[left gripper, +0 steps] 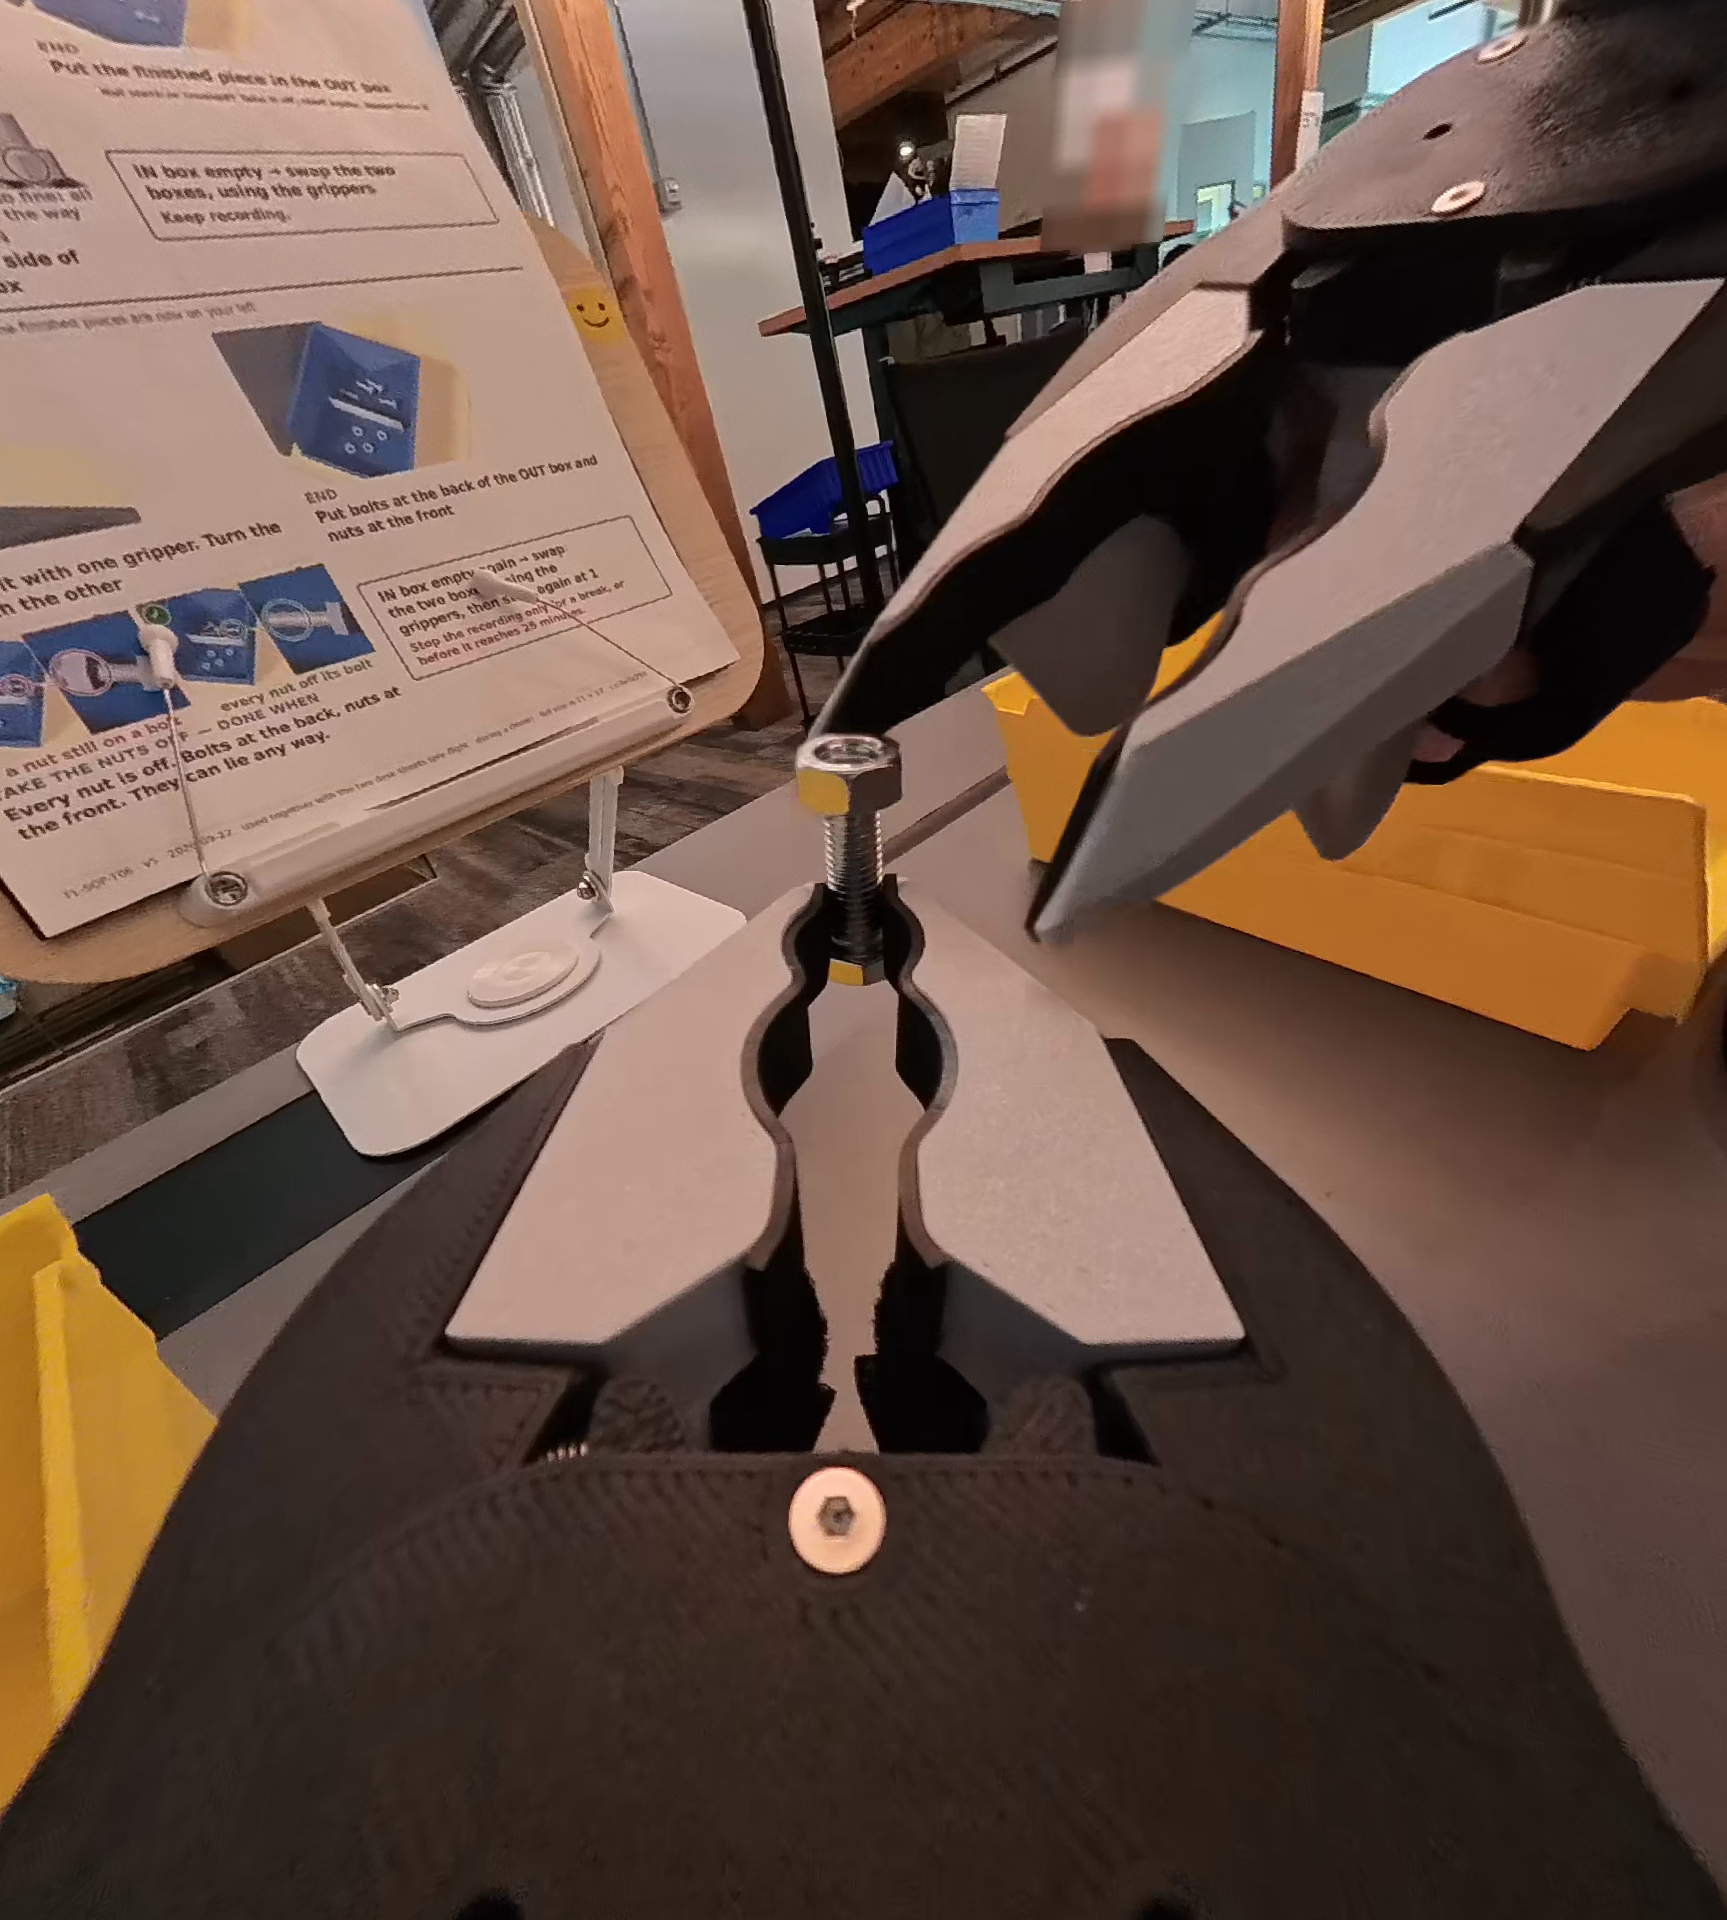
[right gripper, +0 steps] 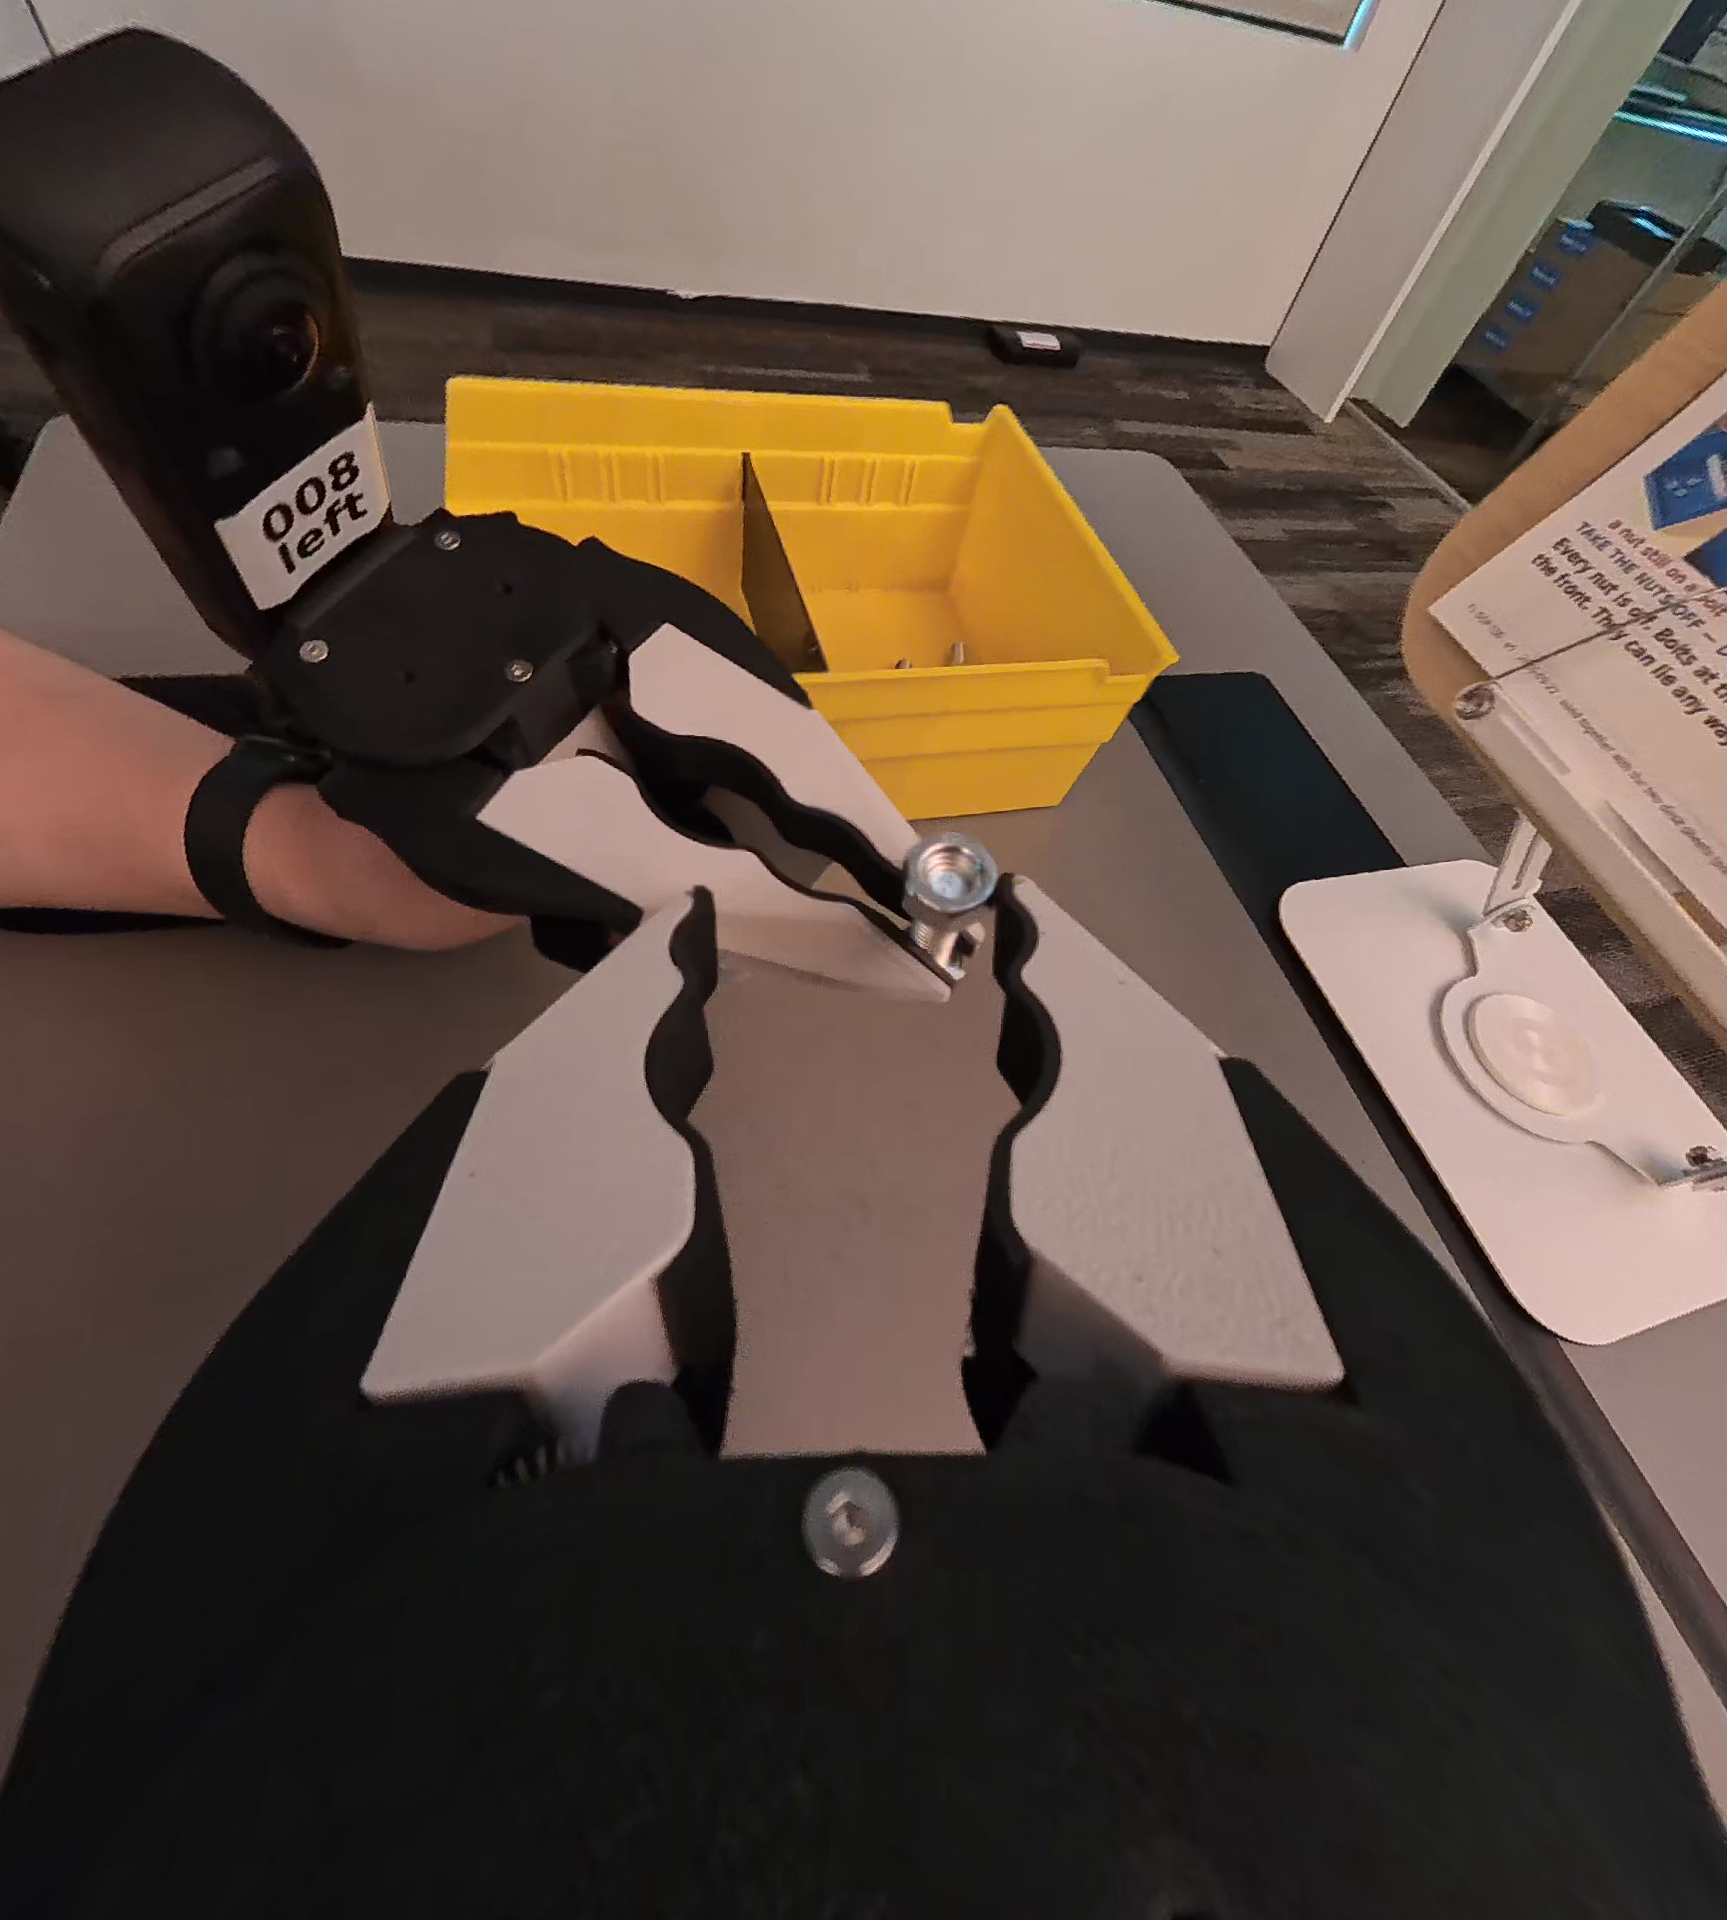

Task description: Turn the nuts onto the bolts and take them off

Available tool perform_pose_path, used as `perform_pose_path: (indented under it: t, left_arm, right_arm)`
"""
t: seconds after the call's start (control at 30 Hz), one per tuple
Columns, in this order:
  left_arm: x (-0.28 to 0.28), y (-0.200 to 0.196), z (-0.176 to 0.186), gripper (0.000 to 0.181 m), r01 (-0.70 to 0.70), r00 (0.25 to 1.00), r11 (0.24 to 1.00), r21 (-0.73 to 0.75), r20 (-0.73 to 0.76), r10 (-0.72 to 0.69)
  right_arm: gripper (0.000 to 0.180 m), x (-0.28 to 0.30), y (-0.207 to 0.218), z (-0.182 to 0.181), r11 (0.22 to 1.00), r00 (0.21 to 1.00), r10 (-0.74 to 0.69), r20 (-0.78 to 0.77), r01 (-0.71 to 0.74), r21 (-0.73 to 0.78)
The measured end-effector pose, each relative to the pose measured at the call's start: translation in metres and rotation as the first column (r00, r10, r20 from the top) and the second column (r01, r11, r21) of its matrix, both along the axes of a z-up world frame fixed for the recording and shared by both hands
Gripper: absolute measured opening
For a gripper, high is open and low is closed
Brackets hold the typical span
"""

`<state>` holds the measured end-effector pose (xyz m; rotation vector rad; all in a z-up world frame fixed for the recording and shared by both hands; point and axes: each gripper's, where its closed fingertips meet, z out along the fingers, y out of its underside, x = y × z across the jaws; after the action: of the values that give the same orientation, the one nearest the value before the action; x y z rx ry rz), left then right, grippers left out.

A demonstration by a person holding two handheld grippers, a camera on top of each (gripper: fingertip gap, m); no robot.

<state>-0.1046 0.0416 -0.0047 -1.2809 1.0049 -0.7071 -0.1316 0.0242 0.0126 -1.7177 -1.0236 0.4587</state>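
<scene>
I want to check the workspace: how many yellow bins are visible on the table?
2. One yellow bin, with a divider, stands beyond the left tool; the other stands behind the right tool. More may be hidden.

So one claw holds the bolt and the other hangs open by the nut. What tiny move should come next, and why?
Probably close the right gripper on the nut. The left gripper already clamps the bolt with the nut at its free end, and the right one's open fingers sit either side of it, one fingertip almost touching.
</scene>
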Motion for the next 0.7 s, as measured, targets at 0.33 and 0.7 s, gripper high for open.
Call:
perform_pose_path:
  t: [0.33, 0.7]
  left_arm:
    - [0.0, 0.0, 0.0, 0.007, -0.003, 1.0, 1.0, -0.001, 0.002, 0.003]
    - [-0.001, 0.0, 0.002, 0.007, 0.004, 1.0, 1.0, -0.013, 0.017, -0.004]
  right_arm:
    - [0.046, 0.01, 0.0, 0.005, 1.0, 1.0, -0.023, -0.002, 0.023, -0.016]
    - [0.041, 0.007, -0.003, -0.003, 1.0, 0.999, -0.008, 0.052, 0.009, -0.026]
